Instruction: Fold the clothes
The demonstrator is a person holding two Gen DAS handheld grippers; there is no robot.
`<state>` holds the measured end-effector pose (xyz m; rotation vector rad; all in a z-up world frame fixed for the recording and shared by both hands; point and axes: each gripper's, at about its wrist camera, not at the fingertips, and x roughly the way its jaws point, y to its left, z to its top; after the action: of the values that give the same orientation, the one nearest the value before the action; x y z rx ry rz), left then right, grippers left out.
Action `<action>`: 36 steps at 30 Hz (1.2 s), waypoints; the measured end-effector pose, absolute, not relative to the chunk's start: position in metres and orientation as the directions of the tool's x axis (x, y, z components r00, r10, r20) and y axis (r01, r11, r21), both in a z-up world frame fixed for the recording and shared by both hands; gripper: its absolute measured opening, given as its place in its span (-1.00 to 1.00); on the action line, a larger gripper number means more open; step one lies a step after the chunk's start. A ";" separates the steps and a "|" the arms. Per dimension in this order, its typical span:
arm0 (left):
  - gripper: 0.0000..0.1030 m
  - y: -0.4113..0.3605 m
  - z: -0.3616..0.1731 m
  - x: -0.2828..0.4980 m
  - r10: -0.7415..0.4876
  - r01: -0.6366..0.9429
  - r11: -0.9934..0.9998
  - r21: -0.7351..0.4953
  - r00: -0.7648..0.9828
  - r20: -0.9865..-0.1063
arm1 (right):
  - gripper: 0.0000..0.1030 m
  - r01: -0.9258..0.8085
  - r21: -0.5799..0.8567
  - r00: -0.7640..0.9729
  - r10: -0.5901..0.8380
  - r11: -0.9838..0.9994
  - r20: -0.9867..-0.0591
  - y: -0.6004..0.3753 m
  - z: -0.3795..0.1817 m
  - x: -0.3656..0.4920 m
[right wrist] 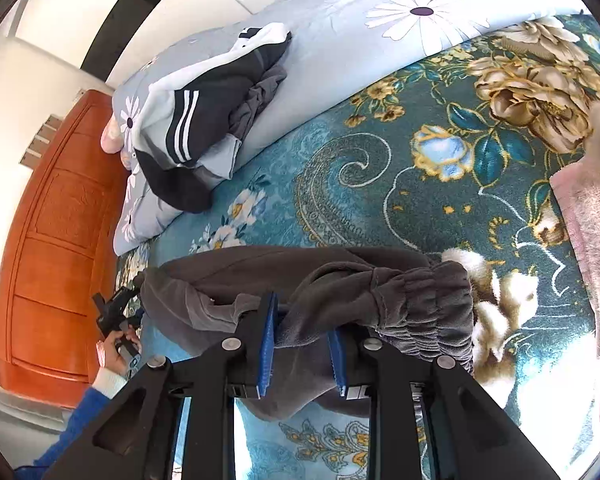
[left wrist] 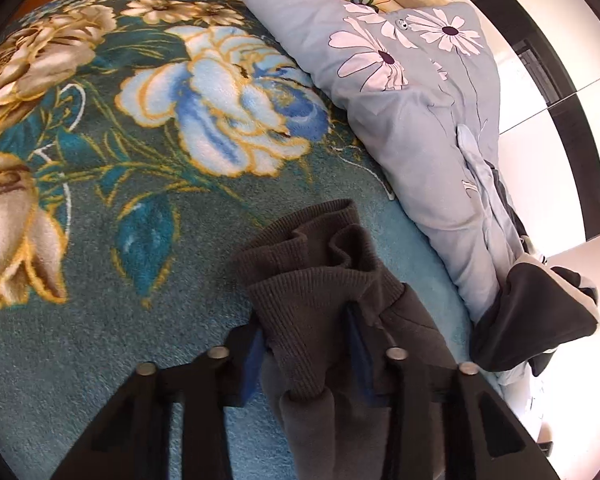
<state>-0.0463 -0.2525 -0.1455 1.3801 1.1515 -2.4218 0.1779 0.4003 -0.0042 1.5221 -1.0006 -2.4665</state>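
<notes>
Dark grey sweatpants are held stretched above a teal floral blanket. My left gripper is shut on the ribbed ankle cuffs, which bunch up between its blue pads. My right gripper is shut on the pants just left of the gathered elastic waistband. The left gripper also shows in the right wrist view, held in a hand at the pants' far end.
A folded pale blue daisy quilt lies along the blanket's edge, with a black and white striped garment piled on it. An orange wooden headboard stands at the end. Pink fluffy fabric lies at the right.
</notes>
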 end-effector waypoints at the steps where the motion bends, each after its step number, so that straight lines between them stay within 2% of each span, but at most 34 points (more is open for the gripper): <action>1: -0.52 -0.252 -0.140 -0.044 0.236 0.447 -0.705 -0.551 -0.585 -0.776 | -0.39 -0.252 0.561 -0.504 -0.387 -0.789 -0.772 0.400 -0.004 0.177; 3: -0.57 -0.251 -0.124 -0.037 0.210 0.440 -0.720 -0.537 -0.600 -0.772 | -0.26 -0.248 0.586 -0.515 -0.407 -0.772 -0.754 0.403 -0.006 0.174; 5: -0.59 -0.259 -0.115 -0.015 0.193 0.461 -0.707 -0.536 -0.603 -0.774 | 0.04 -0.258 0.627 -0.534 -0.432 -0.735 -0.727 0.410 -0.010 0.170; 6: -0.60 -0.265 -0.112 -0.003 0.184 0.477 -0.698 -0.535 -0.602 -0.777 | 0.10 -0.275 0.646 -0.551 -0.434 -0.712 -0.713 0.415 -0.012 0.168; 10: -0.60 -0.287 -0.098 0.047 0.149 0.536 -0.658 -0.529 -0.595 -0.790 | 0.14 -0.321 0.712 -0.618 -0.431 -0.624 -0.657 0.432 -0.014 0.170; 16: -0.60 -0.319 -0.079 0.121 0.098 0.620 -0.591 -0.516 -0.580 -0.809 | 0.14 -0.330 0.649 -0.534 -0.431 -0.686 -0.727 0.429 -0.017 0.208; 18: -0.60 -0.330 -0.072 0.145 0.082 0.646 -0.566 -0.511 -0.573 -0.815 | 0.18 -0.361 0.657 -0.498 -0.459 -0.662 -0.736 0.424 -0.037 0.235; 19: -0.60 -0.336 -0.069 0.158 0.074 0.659 -0.554 -0.509 -0.570 -0.819 | 0.29 -0.393 0.667 -0.482 -0.476 -0.633 -0.735 0.423 -0.052 0.246; 21: -0.60 -0.334 -0.062 0.172 0.071 0.662 -0.541 -0.518 -0.578 -0.813 | 0.31 -0.452 0.686 -0.466 -0.505 -0.570 -0.727 0.418 -0.082 0.265; 25: -0.60 -0.323 -0.044 0.188 0.070 0.650 -0.538 -0.537 -0.600 -0.797 | 0.33 -0.455 0.765 -0.560 -0.521 -0.456 -0.644 0.410 -0.112 0.269; 26: -0.60 -0.320 -0.038 0.190 0.068 0.644 -0.549 -0.533 -0.602 -0.796 | 0.41 -0.452 0.775 -0.589 -0.506 -0.441 -0.631 0.410 -0.113 0.267; 31: -0.60 -0.310 -0.016 0.197 0.060 0.638 -0.569 -0.519 -0.598 -0.800 | 0.51 -0.488 0.774 -0.647 -0.427 -0.404 -0.631 0.414 -0.117 0.254; 33: -0.60 -0.307 -0.006 0.200 0.060 0.633 -0.571 -0.522 -0.602 -0.796 | 0.50 -0.522 0.756 -0.639 -0.406 -0.395 -0.654 0.414 -0.117 0.249; 34: -0.60 -0.305 0.000 0.201 0.060 0.627 -0.578 -0.523 -0.606 -0.793 | 0.40 -0.539 0.746 -0.634 -0.395 -0.390 -0.665 0.414 -0.117 0.246; 35: -0.60 -0.303 0.008 0.202 0.061 0.617 -0.588 -0.524 -0.612 -0.789 | 0.08 -0.553 0.738 -0.629 -0.387 -0.387 -0.674 0.415 -0.116 0.243; 36: -0.60 -0.301 0.016 0.203 0.062 0.605 -0.600 -0.524 -0.618 -0.784 | -0.09 -0.555 0.736 -0.626 -0.387 -0.388 -0.677 0.418 -0.112 0.238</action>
<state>0.2034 -0.3013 0.0160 1.1444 1.1761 -2.2687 0.2383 0.4182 -0.1118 1.3983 -1.7953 -2.3331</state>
